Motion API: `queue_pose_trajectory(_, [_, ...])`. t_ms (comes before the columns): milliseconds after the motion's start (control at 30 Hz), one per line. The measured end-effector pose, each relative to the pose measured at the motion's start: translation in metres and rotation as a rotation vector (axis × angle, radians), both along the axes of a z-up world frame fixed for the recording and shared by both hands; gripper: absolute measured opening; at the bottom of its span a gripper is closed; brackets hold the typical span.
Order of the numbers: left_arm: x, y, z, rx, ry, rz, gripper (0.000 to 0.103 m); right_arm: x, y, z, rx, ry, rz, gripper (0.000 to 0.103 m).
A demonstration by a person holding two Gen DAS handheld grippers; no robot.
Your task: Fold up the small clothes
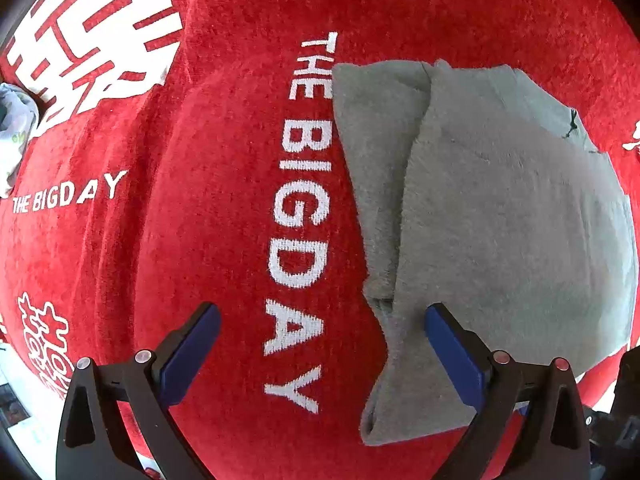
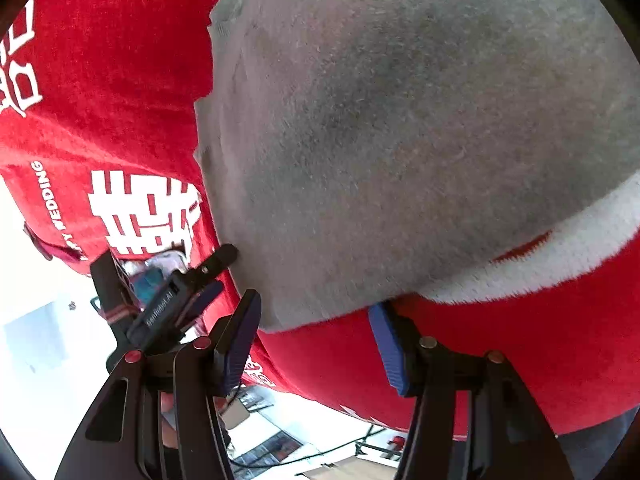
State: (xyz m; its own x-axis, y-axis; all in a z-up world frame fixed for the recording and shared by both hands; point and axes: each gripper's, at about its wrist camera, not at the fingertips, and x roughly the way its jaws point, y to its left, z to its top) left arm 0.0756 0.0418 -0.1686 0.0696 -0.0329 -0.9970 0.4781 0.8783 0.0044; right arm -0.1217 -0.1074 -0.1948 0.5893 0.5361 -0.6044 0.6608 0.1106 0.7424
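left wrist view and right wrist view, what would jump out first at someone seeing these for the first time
The bright red cloth with bold white "THE BIG DAY" lettering fills almost everything. Next comes the grey fleecy garment lying on it at the right of the left wrist view, one layer folded over another. The left gripper hangs open over the garment's edge, and the right gripper stands open at its near edge.

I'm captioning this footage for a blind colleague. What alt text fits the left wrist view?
A folded grey fleece garment lies on a red cloth printed in white with "THE BIG DAY". The left gripper points down with its blue-padded jaws open, one finger over the garment's near edge.
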Motion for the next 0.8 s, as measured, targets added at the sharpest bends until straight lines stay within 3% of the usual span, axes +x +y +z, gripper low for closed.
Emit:
queue_pose_trajectory(333, [0.007,0.006,-0.004,-0.048,0.027,0.035,0.102,0.007,0.01,-0.009,0.054,-0.065,-0.139,0.062])
queue_pose_trajectory(533, [0.022,0.019,-0.006,-0.166,0.109,0.071,0.102,0.026,0.005,-0.015,0.123,-0.095,-0.194,0.061])
queue_pose_trajectory(567, [0.023,0.02,-0.006,-0.192,0.127,0.072,0.102,0.028,0.004,-0.016,0.139,-0.096,-0.197,0.049])
queue_pose_trajectory(600, [0.025,0.02,-0.007,-0.215,0.146,0.072,0.102,0.031,0.002,-0.014,0.146,-0.102,-0.191,0.022])
queue_pose_trajectory(633, [0.027,0.021,-0.008,-0.234,0.164,0.072,0.102,0.032,0.0,-0.009,0.145,-0.124,-0.188,0.013])
queue_pose_trajectory(800, [0.035,0.013,-0.015,-0.319,0.26,0.071,0.102,0.039,-0.01,0.025,0.117,-0.238,-0.13,0.01])
